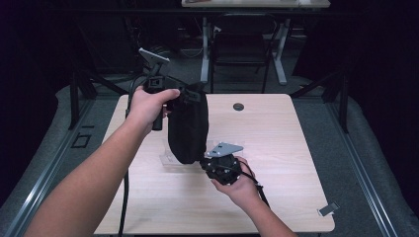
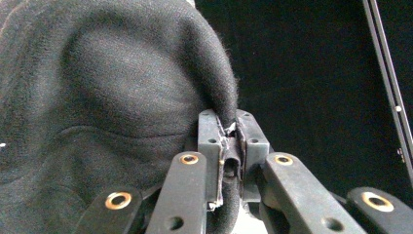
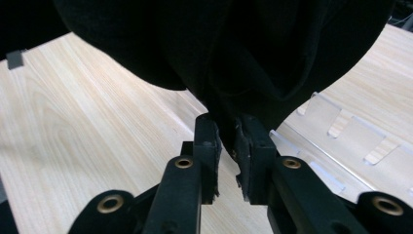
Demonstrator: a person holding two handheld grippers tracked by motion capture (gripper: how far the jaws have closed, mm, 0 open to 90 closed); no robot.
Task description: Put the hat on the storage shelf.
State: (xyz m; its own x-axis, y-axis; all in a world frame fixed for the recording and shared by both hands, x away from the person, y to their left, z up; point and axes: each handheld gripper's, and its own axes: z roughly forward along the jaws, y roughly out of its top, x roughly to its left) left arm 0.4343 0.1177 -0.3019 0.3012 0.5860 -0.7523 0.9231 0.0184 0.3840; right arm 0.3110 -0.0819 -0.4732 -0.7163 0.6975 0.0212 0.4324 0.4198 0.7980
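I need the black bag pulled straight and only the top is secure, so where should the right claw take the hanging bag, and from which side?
Take the bottom edge of the bag, coming from below on the near side. It hangs limp from the left claw, shut on its top hem, so the low fold is the free end. The right claw already has that fold between its pads.

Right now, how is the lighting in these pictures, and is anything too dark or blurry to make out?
High view: the room is dark, the table lit evenly, and the black pouch shows little detail. Left gripper view: the pouch's fabric weave is sharp, the background nearly black. Right gripper view: the pouch is an underexposed dark mass, while the wood grain is bright and clear and the clear plastic tray shows faintly.
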